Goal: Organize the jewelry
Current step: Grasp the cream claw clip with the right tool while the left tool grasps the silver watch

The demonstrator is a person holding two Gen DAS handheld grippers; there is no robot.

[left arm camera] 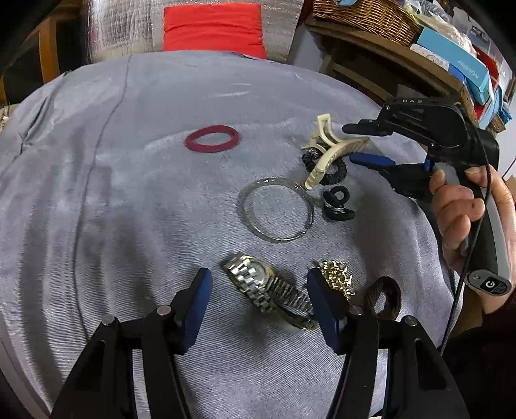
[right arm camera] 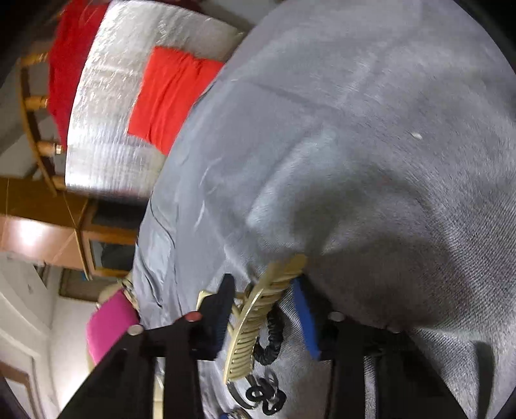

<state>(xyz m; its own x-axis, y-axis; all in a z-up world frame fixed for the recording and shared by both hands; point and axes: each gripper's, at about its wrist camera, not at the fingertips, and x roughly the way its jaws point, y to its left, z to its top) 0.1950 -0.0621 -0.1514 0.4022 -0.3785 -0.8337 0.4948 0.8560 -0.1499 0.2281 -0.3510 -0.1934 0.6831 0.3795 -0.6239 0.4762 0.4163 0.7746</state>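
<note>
My left gripper (left arm camera: 258, 287) is open just above a silver and gold metal watch (left arm camera: 258, 283) that lies between its fingers on the grey cloth (left arm camera: 129, 193). A gold chain piece (left arm camera: 337, 277) and a brown hair tie (left arm camera: 385, 296) lie to its right. A clear bangle (left arm camera: 245, 206), a red ring band (left arm camera: 213, 138), black hair ties (left arm camera: 338, 203) and a cream claw hair clip (left arm camera: 325, 151) lie farther off. My right gripper (left arm camera: 351, 143) is open, its fingers either side of the cream clip (right arm camera: 258, 319), which rests on a black coiled tie (right arm camera: 274, 338).
The grey cloth (right arm camera: 354, 161) covers a round table. Beyond its far edge stand a silver-wrapped chair with a red cushion (left arm camera: 213, 29), a wicker basket (left arm camera: 367, 16) and stacked blue boxes (left arm camera: 458, 61) on a shelf at the right. A pink seat (right arm camera: 109, 322) is beside the table.
</note>
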